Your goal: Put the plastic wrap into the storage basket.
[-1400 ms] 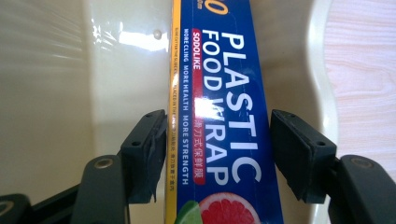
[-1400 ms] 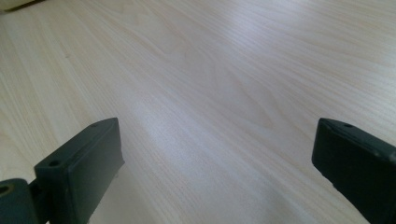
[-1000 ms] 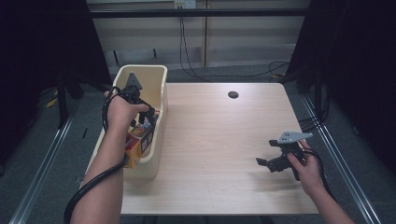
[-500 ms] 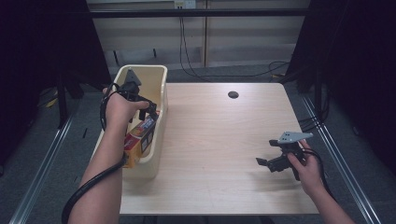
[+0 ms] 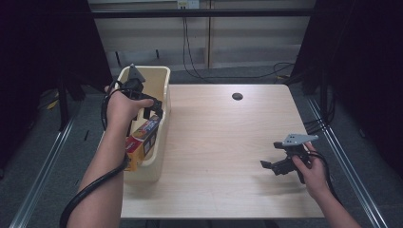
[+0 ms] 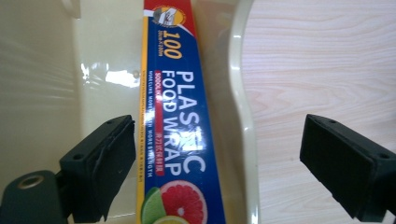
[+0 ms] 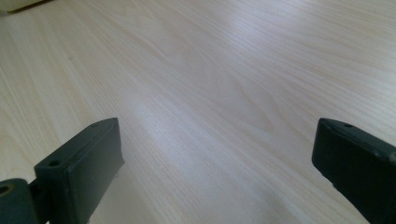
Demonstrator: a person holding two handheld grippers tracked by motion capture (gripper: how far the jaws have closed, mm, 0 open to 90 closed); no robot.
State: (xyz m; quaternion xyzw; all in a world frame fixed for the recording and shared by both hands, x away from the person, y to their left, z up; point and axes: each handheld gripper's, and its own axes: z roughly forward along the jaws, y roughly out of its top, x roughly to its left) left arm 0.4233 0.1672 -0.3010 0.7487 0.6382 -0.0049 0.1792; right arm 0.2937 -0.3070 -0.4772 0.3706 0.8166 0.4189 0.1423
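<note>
Surroundings: dark curtains hung at both sides, cables (image 5: 190,52) ran down the pale wall behind, and metal floor rails flanked the light wooden table (image 5: 223,142).
Table top: a small dark round hole (image 5: 237,96) sat near the far edge.
Bin: a cream plastic bin (image 5: 159,137) stood along the table's left edge, its long side running away from the person.
Box: a blue plastic wrap box (image 6: 180,140) (citrus slices printed at one end) lay inside the bin, leaning against the wall nearest the table centre.
In the way: the bin's rim (image 6: 245,116) ran between the box and the open table.
Left hand: the left gripper (image 5: 151,110) hung over the bin, jaws spread wide and holding nothing, one on each side of the box and rim.
Right hand: the right gripper (image 5: 271,167) hovered low over bare wood near the right edge, jaws wide apart, empty, pointing toward the table centre.
</note>
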